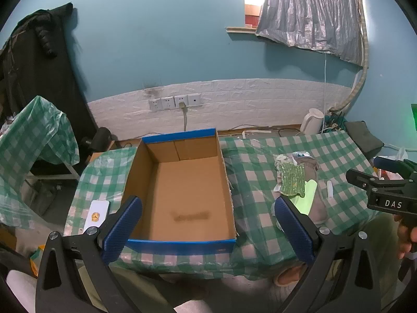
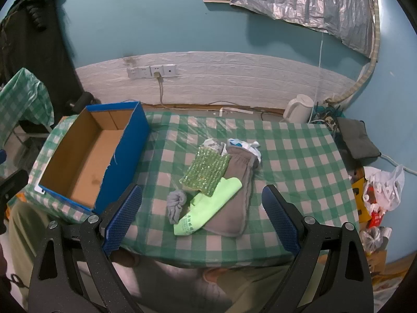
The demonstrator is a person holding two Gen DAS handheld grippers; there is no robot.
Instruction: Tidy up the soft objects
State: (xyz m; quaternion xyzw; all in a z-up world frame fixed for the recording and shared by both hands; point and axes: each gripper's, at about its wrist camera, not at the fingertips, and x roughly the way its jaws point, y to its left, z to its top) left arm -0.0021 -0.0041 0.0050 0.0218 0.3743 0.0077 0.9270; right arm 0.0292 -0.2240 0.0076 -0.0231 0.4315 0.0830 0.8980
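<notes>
An open blue cardboard box stands empty on the left of the green-checked table. A pile of soft things lies to its right: a green sequined cloth, a lime green cloth, a grey mitten, a balled grey sock and white-blue fabric. My left gripper is open and empty over the box's near edge. My right gripper is open and empty just in front of the pile; its body shows in the left wrist view.
A white card lies left of the box. A white kettle, cables and a dark pouch sit at the back right. Plastic bags are off the table's right edge. A second checked table stands left.
</notes>
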